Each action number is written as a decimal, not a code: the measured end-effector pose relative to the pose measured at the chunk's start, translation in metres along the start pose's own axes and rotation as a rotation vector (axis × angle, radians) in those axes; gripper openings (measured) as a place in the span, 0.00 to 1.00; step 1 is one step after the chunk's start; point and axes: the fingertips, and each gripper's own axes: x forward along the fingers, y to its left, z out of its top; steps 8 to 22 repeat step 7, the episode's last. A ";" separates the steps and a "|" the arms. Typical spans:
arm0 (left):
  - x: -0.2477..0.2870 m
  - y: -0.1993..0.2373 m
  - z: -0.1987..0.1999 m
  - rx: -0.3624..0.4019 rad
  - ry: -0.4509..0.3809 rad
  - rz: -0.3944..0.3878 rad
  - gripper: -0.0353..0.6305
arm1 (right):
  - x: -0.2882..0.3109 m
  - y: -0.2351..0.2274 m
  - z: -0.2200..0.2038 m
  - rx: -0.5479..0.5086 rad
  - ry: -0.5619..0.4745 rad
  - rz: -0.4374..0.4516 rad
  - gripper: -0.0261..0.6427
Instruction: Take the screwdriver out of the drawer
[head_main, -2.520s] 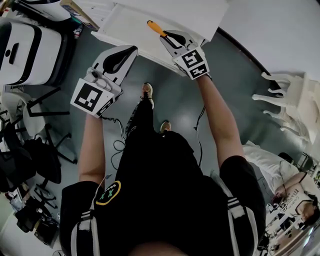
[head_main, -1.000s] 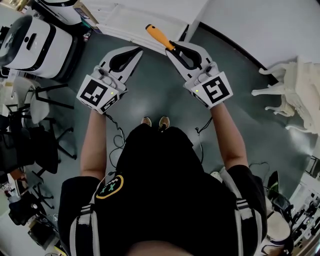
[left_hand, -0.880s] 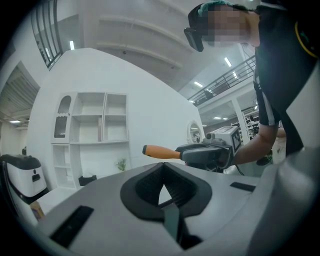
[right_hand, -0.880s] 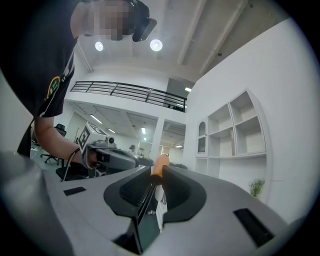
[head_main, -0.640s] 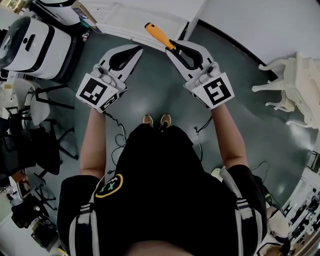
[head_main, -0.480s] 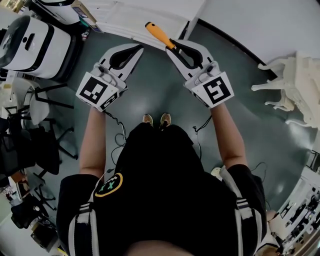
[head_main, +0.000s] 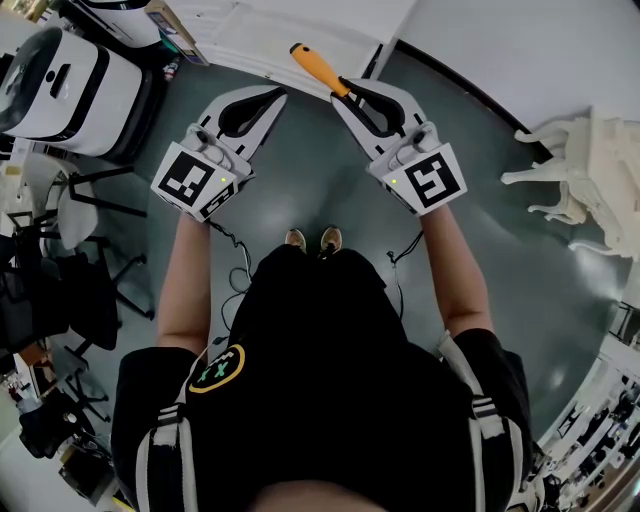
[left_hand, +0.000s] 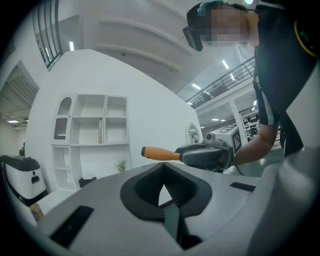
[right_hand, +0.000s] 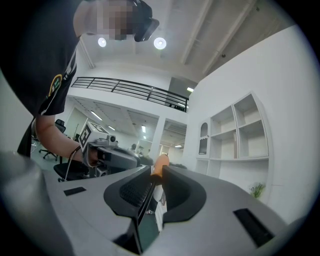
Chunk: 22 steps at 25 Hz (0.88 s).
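Observation:
My right gripper is shut on the screwdriver. It grips the metal shaft, and the orange handle sticks out beyond the jaw tips toward the white drawer unit. In the right gripper view the shaft runs between the pads to the orange handle. My left gripper hangs beside it on the left, shut with nothing in it. The left gripper view shows the closed tips of the left gripper, and beyond them the screwdriver held level. Both grippers hang over the grey floor, short of the drawer unit.
A white and black machine stands at the upper left, with dark chairs below it. White ornate furniture stands at the right. A cable lies on the floor by the person's feet. A white shelf unit stands against the wall.
Since the earliest frame both grippers have drawn back from the white drawer unit, the right one carrying the screwdriver. Over the last second hardly anything has shifted.

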 end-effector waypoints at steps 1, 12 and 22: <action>0.000 0.001 -0.001 0.000 0.000 0.001 0.08 | 0.000 0.000 -0.002 -0.003 0.006 0.001 0.18; -0.007 0.007 0.000 0.001 -0.001 0.004 0.08 | 0.006 0.001 -0.006 -0.033 0.035 0.000 0.18; -0.007 0.007 0.000 0.001 -0.001 0.004 0.08 | 0.006 0.001 -0.006 -0.033 0.035 0.000 0.18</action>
